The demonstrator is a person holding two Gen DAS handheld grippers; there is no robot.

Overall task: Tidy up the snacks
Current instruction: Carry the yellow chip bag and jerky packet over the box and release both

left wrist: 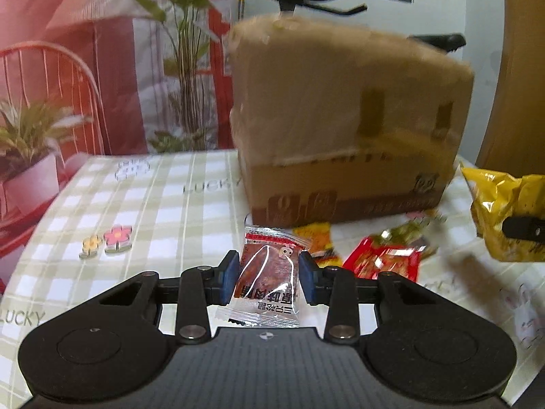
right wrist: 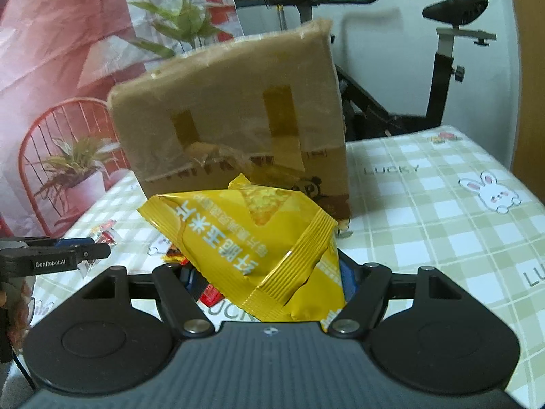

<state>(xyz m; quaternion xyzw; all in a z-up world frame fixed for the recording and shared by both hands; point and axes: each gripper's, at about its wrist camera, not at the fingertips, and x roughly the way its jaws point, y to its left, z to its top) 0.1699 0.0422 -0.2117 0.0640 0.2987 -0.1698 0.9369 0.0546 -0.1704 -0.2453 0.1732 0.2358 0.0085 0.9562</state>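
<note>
A cardboard box [left wrist: 347, 129] stands on the counter [left wrist: 153, 211], which is covered by a green-and-white checked cloth printed with flowers and the word LUCKY. Every place below is given relative to this box.

The left gripper [left wrist: 267, 277] is raised in front of the box, its blue-padded fingers [left wrist: 229, 277] clamped on the two sides of a small clear snack packet [left wrist: 269, 279] with a dark red-brown piece inside. The packet hangs upright between the pads, clear of the cloth.

In front of the box's lower edge, loose snacks lie on the counter: an orange-yellow packet [left wrist: 315, 235] just beside the box and a red packet [left wrist: 385, 260] further forward, with a gold-wrapped one touching it.

The right gripper [right wrist: 269, 276] sits in front of the box too, to the right of the left gripper. Its fingers stand wide, closed on a large crumpled yellow snack bag [right wrist: 245, 242], which hides most of both pads. The bag is lifted off the counter, its top corner overlapping the box's front face in the right wrist view.
</note>
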